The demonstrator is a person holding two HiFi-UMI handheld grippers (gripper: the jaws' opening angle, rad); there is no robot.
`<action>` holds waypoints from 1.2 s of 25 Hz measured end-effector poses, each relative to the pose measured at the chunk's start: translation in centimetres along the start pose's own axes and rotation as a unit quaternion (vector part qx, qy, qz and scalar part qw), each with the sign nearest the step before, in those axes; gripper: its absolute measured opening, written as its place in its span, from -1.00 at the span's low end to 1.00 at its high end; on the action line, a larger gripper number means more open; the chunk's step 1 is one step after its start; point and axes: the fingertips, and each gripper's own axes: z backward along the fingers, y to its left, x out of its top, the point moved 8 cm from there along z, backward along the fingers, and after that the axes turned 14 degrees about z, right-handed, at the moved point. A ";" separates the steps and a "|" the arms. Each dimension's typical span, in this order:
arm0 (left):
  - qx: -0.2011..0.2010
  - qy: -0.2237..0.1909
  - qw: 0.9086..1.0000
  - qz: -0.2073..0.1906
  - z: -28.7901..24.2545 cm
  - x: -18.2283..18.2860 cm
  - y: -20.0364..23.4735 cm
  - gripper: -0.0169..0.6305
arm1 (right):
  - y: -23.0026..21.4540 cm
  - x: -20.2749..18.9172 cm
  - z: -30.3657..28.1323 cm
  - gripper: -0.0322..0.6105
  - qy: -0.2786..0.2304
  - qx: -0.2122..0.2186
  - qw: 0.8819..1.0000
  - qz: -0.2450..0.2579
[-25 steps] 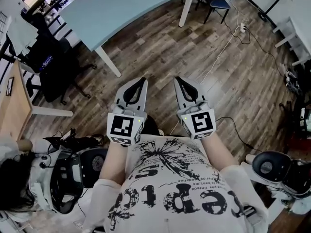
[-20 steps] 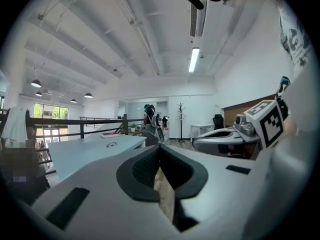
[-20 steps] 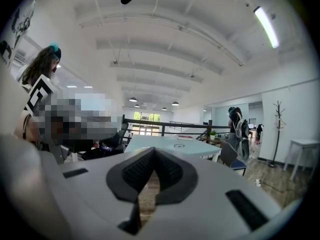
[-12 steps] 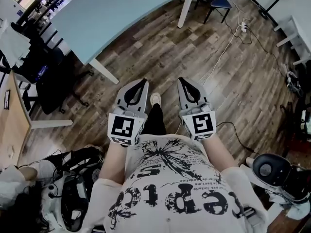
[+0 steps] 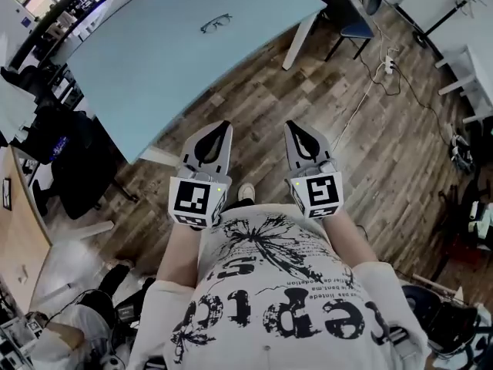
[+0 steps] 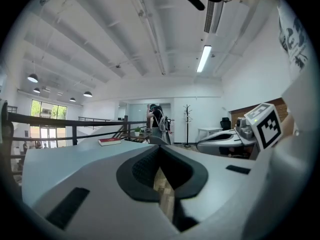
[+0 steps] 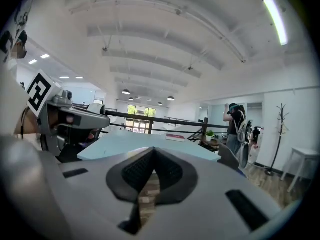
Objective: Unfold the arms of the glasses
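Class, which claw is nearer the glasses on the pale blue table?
Left. The left claw lies almost directly in line with the glasses; the right claw sits further off to their right.

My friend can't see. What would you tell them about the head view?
Looking down, a person holds the left gripper and right gripper, both shut and empty, above a wooden floor. Ahead, glasses lie on a pale blue table.
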 end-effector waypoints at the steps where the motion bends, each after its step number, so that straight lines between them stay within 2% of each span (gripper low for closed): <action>1: 0.003 -0.004 1.000 0.001 -1.3 0.8 1.3 -0.89 | -0.8 0.3 -1.9 -0.88 0.000 0.000 1.000 0.004; 6: 0.026 -0.006 1.000 -0.001 -6.9 3.3 6.4 -0.89 | -4.2 1.5 -10.5 -0.88 -0.003 0.011 1.000 0.013; 11: 0.062 -0.011 0.998 0.001 -10.6 4.0 9.9 -0.89 | -6.0 1.7 -17.3 -0.88 -0.022 0.051 0.998 0.031; 15: 0.110 -0.015 0.994 0.008 -13.6 3.9 13.7 -0.89 | -7.4 1.0 -24.0 -0.88 -0.035 0.091 0.995 0.031; 19: 0.162 -0.014 0.987 0.014 -18.4 3.9 17.5 -0.90 | -10.0 -0.2 -31.3 -0.88 -0.049 0.139 0.988 0.045; 24: 0.220 -0.021 0.975 0.029 -27.1 5.2 20.4 -0.90 | -16.4 -1.4 -41.4 -0.87 -0.058 0.202 0.976 0.052; 30: 0.294 -0.033 0.953 0.060 -36.2 6.6 25.2 -0.89 | -21.9 -1.9 -53.2 -0.88 -0.051 0.284 0.956 0.055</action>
